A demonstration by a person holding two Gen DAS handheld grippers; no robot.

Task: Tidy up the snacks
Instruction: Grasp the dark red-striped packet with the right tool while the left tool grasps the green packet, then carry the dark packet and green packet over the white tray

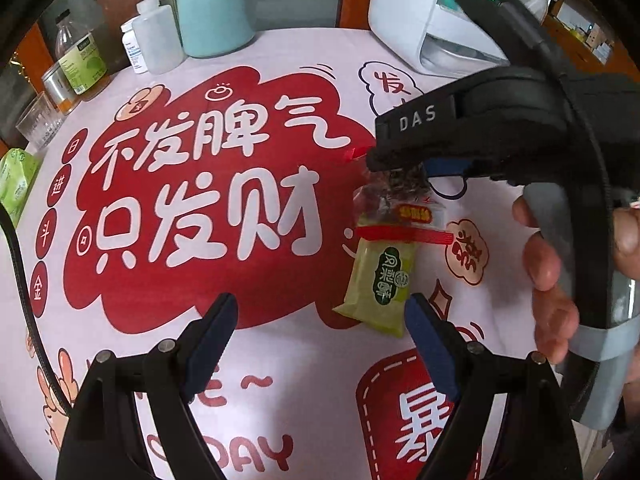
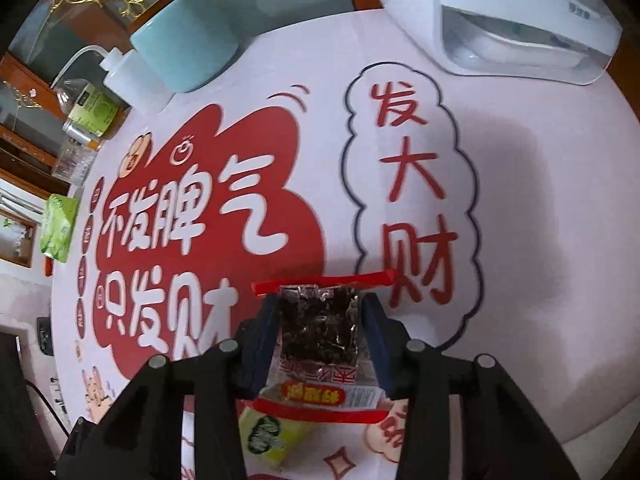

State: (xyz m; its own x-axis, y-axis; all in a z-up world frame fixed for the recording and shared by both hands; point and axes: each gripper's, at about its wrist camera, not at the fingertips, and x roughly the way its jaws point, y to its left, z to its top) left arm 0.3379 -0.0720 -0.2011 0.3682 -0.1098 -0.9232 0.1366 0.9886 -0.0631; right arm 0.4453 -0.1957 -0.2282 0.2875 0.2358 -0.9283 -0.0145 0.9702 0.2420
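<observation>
A clear snack packet with red edges and dark contents is clamped between the pads of my right gripper, held just above the tablecloth. In the left wrist view the same packet hangs from the right gripper. A green pineapple-cake packet lies flat on the tablecloth beneath it; it also shows in the right wrist view. My left gripper is open and empty, its right finger beside the green packet's near corner.
The tablecloth has red and white prints. At the back stand a teal jar, a white squeeze bottle, a small pill bottle, a green-labelled bottle, a glass and a white appliance. A green tissue pack lies at the left edge.
</observation>
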